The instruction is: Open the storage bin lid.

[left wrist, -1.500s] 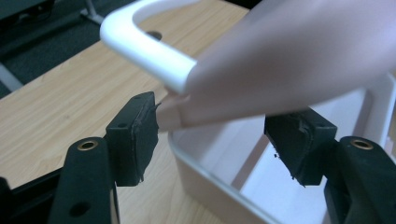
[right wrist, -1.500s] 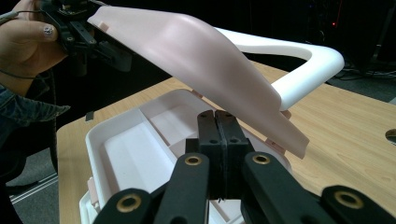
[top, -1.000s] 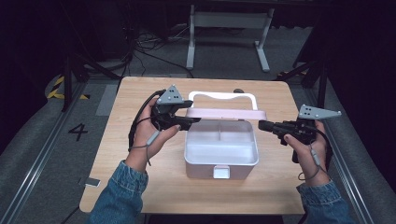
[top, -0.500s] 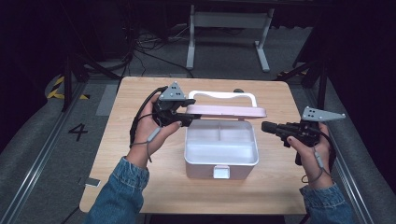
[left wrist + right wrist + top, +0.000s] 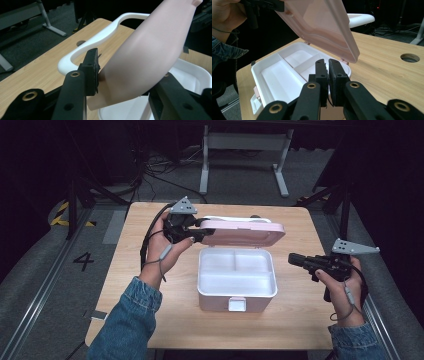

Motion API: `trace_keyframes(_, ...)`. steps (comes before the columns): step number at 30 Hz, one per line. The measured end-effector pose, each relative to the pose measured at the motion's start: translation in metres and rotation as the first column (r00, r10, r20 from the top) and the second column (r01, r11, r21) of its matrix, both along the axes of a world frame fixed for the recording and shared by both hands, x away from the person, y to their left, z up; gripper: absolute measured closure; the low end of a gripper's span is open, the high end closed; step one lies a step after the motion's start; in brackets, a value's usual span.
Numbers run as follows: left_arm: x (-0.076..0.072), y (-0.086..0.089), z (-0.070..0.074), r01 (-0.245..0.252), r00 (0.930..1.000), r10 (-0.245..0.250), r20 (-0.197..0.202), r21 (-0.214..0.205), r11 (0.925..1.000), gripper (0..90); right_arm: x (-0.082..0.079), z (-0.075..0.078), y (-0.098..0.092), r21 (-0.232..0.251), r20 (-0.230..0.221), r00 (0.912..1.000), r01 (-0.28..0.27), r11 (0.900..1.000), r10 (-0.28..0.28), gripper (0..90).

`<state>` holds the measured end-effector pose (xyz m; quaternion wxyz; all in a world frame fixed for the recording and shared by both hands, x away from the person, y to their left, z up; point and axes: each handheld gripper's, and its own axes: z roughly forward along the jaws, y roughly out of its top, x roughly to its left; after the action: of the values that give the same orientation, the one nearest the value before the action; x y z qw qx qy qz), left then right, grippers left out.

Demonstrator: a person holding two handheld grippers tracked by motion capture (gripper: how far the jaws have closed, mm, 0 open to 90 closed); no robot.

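A: Where is the pink lid (image 5: 242,231) sitting now?
B: Tilting open above the white box (image 5: 237,279), further than a second ago; the left gripper (image 5: 196,233) has been closing and is clamping its corner. The right gripper (image 5: 294,260), beside the box, is clenched, empty.

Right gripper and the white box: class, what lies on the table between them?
Nothing: the high view shows bare table between the right gripper and the white box.

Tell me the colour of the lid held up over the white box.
Pale pink; the lid shows best in the left gripper view.
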<state>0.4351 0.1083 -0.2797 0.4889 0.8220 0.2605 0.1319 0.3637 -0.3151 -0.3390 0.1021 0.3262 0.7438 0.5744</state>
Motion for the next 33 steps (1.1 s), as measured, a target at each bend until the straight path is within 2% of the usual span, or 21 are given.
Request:
trace_keyframes(15, 0.025, -0.001, -0.003, -0.055, 0.9984, 0.053, -0.021, -0.057, 0.9969, 66.1, -0.005, -0.003, -0.010, 0.004, -0.011, 0.9995, 0.029, 0.9996, -0.028, 86.4)
trace_keyframes(17, 0.030, -0.002, -0.003, -0.060, 0.9981, 0.059, -0.017, -0.058, 0.9965, 65.7, -0.005, -0.003, -0.010, 0.004, -0.015, 0.9995, 0.028, 0.9996, -0.028, 86.2)
trace_keyframes(24, 0.041, -0.007, -0.003, -0.085, 0.9962, 0.085, -0.021, -0.025, 0.9961, 65.4, -0.003, -0.005, -0.009, -0.002, -0.019, 0.9994, 0.029, 0.9996, -0.029, 85.9)
trace_keyframes(33, 0.054, -0.012, -0.012, -0.084, 0.9964, 0.083, -0.015, -0.038, 0.9958, 59.7, -0.002, -0.007, -0.011, -0.003, -0.022, 0.9992, 0.033, 0.9995, -0.033, 85.4)
